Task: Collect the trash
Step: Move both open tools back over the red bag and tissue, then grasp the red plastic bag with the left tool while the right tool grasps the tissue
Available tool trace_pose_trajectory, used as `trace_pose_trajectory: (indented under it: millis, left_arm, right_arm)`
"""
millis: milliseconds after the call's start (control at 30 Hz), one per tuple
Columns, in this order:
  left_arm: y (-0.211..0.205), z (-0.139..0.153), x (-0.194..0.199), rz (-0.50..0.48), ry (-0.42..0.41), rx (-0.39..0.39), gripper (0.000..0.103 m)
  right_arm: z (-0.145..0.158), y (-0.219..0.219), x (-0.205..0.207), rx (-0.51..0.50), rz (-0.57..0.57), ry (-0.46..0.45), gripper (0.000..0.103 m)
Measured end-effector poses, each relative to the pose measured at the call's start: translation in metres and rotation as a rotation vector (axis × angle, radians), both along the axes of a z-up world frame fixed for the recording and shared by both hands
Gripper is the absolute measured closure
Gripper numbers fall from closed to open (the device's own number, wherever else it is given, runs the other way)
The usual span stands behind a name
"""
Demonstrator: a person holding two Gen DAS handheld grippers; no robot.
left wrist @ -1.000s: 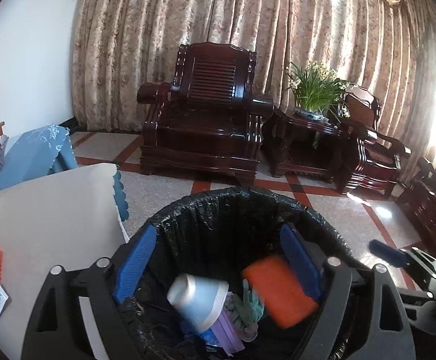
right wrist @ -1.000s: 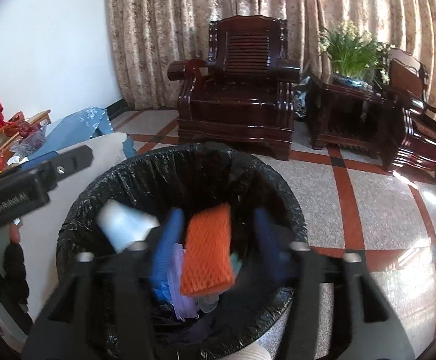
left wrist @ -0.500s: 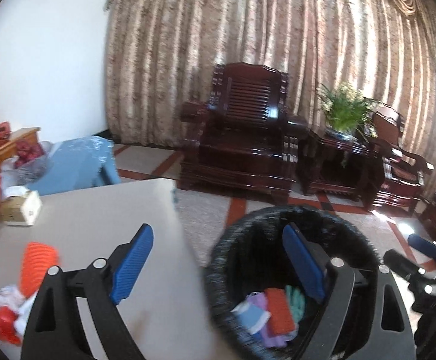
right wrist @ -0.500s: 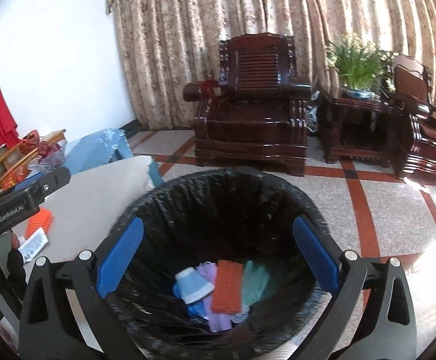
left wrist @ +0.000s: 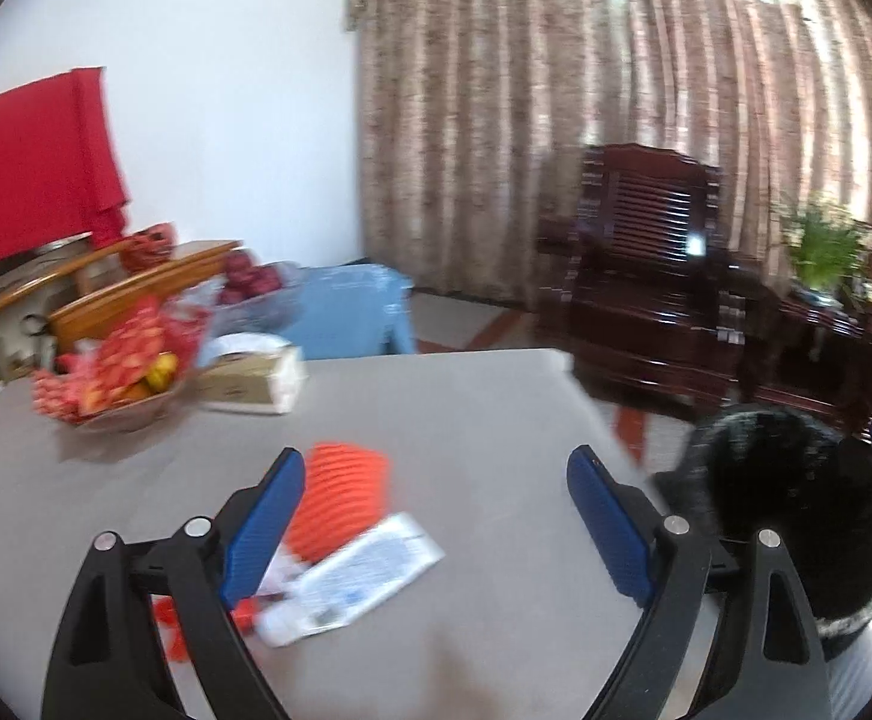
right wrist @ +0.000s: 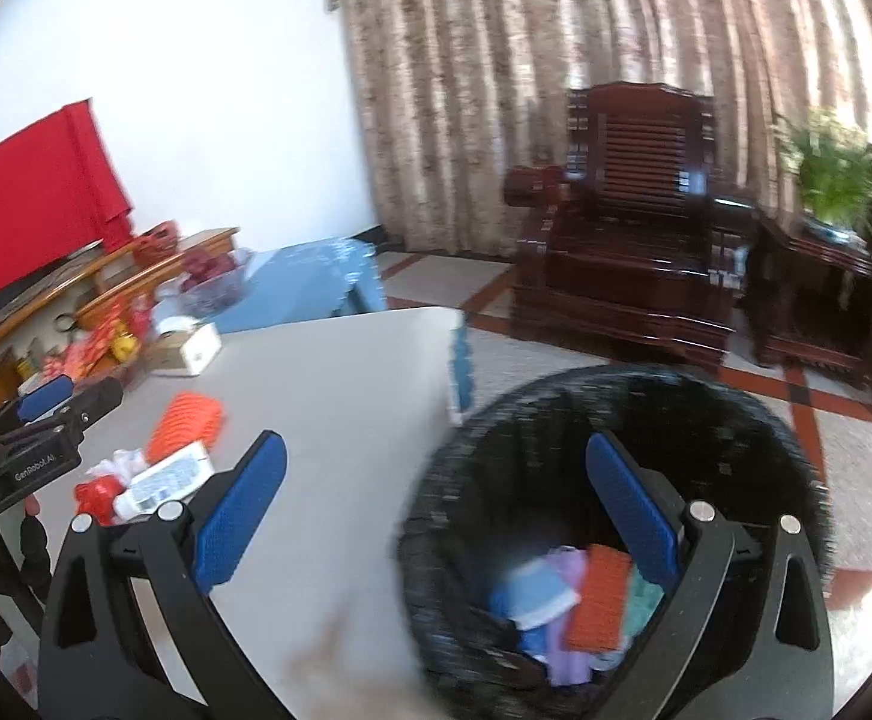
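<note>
My left gripper (left wrist: 436, 519) is open and empty over the grey table (left wrist: 466, 408). Just beyond its left pad lie an orange foam net (left wrist: 345, 495), a white printed wrapper (left wrist: 357, 576) and red scraps (left wrist: 171, 630). My right gripper (right wrist: 436, 513) is open and empty, straddling the table edge and the black-lined bin (right wrist: 556, 414). In the bin lie another orange net (right wrist: 598, 600), a blue-and-white cup (right wrist: 532, 597) and purple and green scraps. The right wrist view also shows the table's orange net (right wrist: 186, 426) and wrapper (right wrist: 162, 486).
A fruit bowl (left wrist: 111, 384) and a tissue box (left wrist: 255, 381) stand at the table's far left. The bin (left wrist: 796, 492) sits on the floor off the table's right edge. Dark wooden armchairs (right wrist: 634, 264) and a plant stand behind, by the curtains.
The right gripper opened and the orange net dropped into the bin. Both grippers swung left, away from over the bin toward the table; the left one now faces the table trash.
</note>
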State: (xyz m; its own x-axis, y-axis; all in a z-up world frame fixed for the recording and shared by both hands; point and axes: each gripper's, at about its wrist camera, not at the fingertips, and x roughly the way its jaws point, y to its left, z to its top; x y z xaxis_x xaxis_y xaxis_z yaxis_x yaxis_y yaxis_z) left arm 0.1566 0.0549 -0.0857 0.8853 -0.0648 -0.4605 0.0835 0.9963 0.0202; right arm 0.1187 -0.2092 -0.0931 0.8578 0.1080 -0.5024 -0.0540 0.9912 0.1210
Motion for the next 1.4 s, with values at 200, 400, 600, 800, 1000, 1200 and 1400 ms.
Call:
trace_pose_trajectory:
  millis: [200,400,600,800,1000,1200,1400]
  left_arm:
    - [0.049,-0.014,-0.009,0.113,0.021,0.016,0.016]
    - [0.09,-0.03,-0.018,0.191,0.049,0.016,0.016]
    - [0.114,-0.048,-0.02,0.233,0.094,0.001,0.016]
    - [0.131,-0.072,-0.013,0.256,0.154,-0.022,0.016]
    - [0.139,-0.096,-0.003,0.267,0.212,-0.032,0.016]
    - [0.142,-0.113,0.01,0.262,0.27,-0.072,0.017]
    - [0.142,-0.118,0.022,0.257,0.302,-0.094,0.026]
  right_arm:
    - [-0.005,0.053,0.019,-0.001,0.105,-0.005,0.006]
    - [-0.015,0.092,0.033,0.0,0.168,0.007,0.006]
    - [-0.032,0.124,0.042,-0.014,0.201,0.043,0.006]
    - [-0.048,0.141,0.049,-0.035,0.217,0.083,0.006]
    - [-0.057,0.148,0.053,-0.047,0.223,0.107,0.006]
    - [-0.065,0.153,0.057,-0.06,0.235,0.126,0.006]
    - [-0.071,0.161,0.061,-0.073,0.251,0.136,0.006]
